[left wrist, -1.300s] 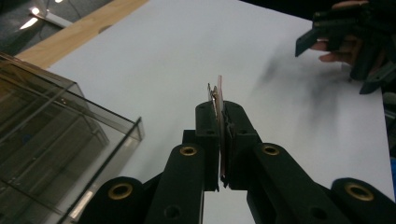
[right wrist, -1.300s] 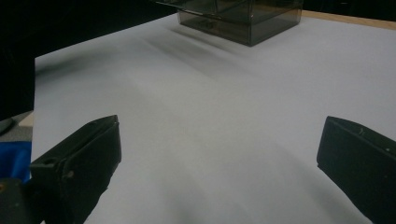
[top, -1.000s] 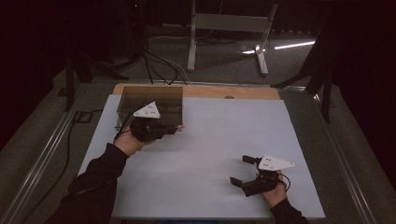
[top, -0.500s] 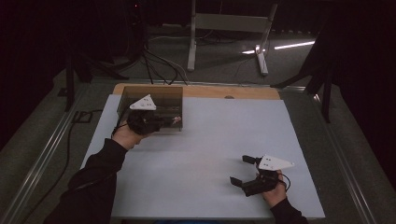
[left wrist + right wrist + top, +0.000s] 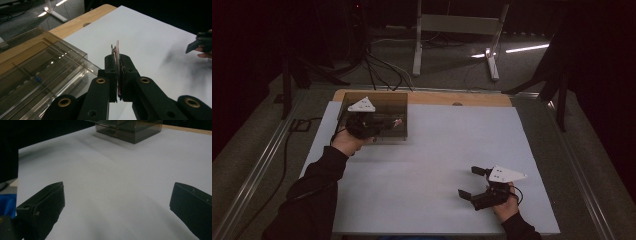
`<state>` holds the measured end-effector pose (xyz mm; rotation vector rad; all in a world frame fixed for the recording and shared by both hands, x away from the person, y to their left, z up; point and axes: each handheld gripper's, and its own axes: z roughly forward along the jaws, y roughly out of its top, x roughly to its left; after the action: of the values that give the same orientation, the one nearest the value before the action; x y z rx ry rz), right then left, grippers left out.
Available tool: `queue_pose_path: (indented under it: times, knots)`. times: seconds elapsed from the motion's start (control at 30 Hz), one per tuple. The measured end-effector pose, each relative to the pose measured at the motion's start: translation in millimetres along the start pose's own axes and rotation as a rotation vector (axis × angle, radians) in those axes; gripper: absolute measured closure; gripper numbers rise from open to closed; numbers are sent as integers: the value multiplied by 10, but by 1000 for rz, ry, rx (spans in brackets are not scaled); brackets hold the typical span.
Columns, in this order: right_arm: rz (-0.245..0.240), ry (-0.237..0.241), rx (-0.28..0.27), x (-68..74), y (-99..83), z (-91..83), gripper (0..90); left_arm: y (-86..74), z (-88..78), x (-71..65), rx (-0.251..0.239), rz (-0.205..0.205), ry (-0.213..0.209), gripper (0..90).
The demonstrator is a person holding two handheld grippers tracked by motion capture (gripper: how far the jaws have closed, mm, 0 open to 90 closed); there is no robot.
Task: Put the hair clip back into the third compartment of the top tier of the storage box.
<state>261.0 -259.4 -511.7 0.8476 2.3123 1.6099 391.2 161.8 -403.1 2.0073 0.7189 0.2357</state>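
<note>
Since a second ago my left hand-held gripper (image 5: 384, 124) has lifted over the smoky clear plastic compartment box (image 5: 37, 75), pinching a thin flat reddish card (image 5: 117, 65); my right hand-held gripper (image 5: 473, 184) rests wide open on the bench (image 5: 437, 150).

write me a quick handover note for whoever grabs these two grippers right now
Left gripper: jaws shut on a thin flat card, held on edge beside the smoky clear box at the far left of the table.
Right gripper: jaws wide open, nothing between them, resting low over the white sheet near the front right.
Box: compartments inside; a few small items, one blue, sit in it, too small to identify.
Done: the card is gripped.
Left: I cannot tell whether the card is going into the box or came out of it; most likely it needs setting down, with the right gripper free to help.
</note>
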Motion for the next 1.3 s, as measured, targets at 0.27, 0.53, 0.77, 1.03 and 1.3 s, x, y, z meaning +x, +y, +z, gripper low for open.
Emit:
queue_pose_path:
  times: [0.27,0.53,0.77,1.03,1.3]
  knots:
    - [-3,-1,5,1,-6,3,0,-34,32,72,0,-39,23,876]
    - [-4,-1,4,2,-3,1,0,-87,64,132,11,-81,39,876]
    - [0,-1,2,-1,-1,0,0,-143,98,153,26,-106,47,876]
    - [-8,-1,9,6,-6,5,0,-199,185,187,52,-140,34,875]
    - [-2,0,4,0,-1,2,0,-209,289,182,86,-155,38,869]
